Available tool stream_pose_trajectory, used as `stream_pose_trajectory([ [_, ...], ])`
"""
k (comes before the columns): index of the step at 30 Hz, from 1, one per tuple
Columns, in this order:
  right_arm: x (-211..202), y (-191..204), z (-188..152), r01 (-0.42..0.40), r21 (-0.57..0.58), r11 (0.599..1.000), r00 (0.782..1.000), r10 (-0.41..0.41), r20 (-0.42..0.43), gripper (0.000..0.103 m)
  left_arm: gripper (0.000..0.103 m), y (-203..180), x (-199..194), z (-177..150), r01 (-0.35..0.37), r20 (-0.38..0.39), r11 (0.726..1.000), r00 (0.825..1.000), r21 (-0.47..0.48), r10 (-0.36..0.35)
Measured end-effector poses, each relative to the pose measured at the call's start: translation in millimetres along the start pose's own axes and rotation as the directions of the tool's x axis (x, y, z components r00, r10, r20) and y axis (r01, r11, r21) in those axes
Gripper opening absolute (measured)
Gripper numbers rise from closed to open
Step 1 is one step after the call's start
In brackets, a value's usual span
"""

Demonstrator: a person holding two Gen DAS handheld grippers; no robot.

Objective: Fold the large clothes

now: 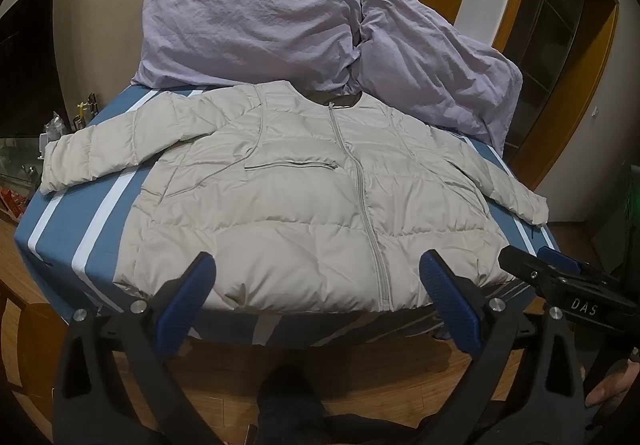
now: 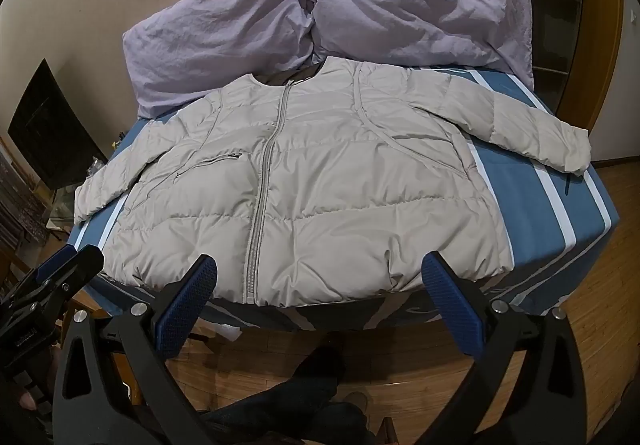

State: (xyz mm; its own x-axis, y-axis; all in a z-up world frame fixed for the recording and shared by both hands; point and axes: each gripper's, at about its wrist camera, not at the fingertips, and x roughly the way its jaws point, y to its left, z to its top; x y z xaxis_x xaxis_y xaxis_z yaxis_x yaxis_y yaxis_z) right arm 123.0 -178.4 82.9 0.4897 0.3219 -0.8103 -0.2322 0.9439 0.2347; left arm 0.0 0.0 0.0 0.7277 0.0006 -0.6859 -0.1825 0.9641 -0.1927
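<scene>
A light grey puffer jacket [image 1: 296, 197] lies flat and zipped, front up, on the blue striped bed, both sleeves spread out; it also shows in the right wrist view [image 2: 320, 189]. My left gripper [image 1: 318, 273] is open and empty, held just in front of the jacket's hem at the bed's near edge. My right gripper [image 2: 320, 273] is open and empty, also in front of the hem; it shows at the right in the left wrist view [image 1: 560, 273]. The left gripper shows at the left edge of the right wrist view [image 2: 60, 269].
Two lilac pillows [image 1: 248, 33] [image 1: 436, 57] lean against the wall behind the jacket. The bed [image 1: 80, 213] has blue sheets with white stripes. A wooden door frame [image 1: 592, 45] stands at the right, cluttered furniture [image 1: 24, 165] at the left, wooden floor [image 1: 360, 377] below.
</scene>
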Motion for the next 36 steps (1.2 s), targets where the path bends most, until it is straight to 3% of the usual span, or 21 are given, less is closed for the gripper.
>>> stream_pose_trajectory([
  [36, -2.1, -1.1, -0.4, -0.003, 0.001, 1.0, 1.0, 0.003, 0.005, 0.102, 0.101, 0.0, -0.2, 0.0, 0.0, 0.004, 1.0, 1.0, 0.001, 0.0],
])
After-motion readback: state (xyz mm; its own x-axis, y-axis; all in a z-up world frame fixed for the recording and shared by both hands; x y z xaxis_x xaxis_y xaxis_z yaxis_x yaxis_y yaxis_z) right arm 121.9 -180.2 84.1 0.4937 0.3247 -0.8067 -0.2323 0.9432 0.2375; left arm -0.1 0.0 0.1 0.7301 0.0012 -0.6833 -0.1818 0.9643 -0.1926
